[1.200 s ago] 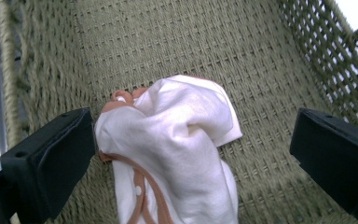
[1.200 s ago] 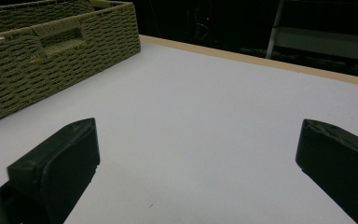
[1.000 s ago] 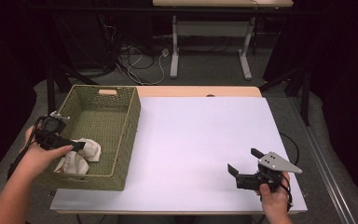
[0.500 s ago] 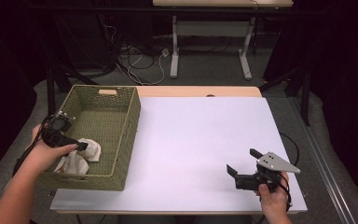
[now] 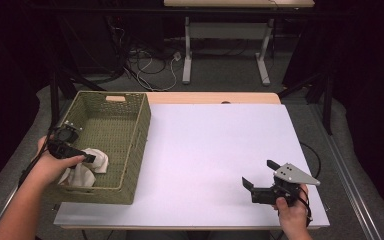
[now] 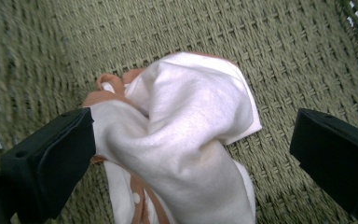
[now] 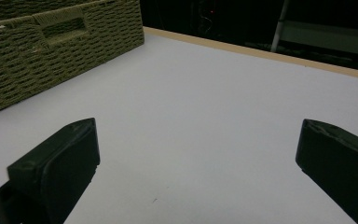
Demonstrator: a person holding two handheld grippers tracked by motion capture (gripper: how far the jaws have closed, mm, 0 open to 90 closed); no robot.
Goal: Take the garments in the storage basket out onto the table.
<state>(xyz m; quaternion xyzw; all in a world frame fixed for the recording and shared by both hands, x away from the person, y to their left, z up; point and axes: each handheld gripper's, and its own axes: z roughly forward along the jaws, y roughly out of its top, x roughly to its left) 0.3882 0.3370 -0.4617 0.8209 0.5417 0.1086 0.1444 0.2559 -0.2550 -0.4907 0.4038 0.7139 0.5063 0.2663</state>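
We see our left gripper (image 5: pixel 72 150) reaching down into the green woven basket (image 5: pixel 130 145), which stands at the counter's (image 5: pixel 205 150) left edge and runs from near the far left corner toward the near left corner. In the left gripper view the jaws stand wide apart, one on each side of a crumpled white cloth (image 6: pixel 186 144). The left-hand jaw touches the cloth's edge; the right-hand jaw is apart from it. The cloth is not clamped.

The cloth lies on the basket floor (image 6: pixel 284 56), in the near half of the basket, close to its left wall. It is bunched, with folds standing up, and it shows orange-brown trim (image 6: pixel 107 91) along one side. In the high view it appears as a white bundle (image 5: pixel 87 170) just beside our left hand (image 5: pixel 50 167).

Our right gripper (image 5: pixel 262 185) rests low over the counter near the near right corner, well apart from the basket. Its jaws are wide apart with nothing between them, seen in the right gripper view over bare white surface (image 7: pixel 205 116). The basket's side wall with its handle slot (image 7: pixel 60 28) shows at the upper left of that view.
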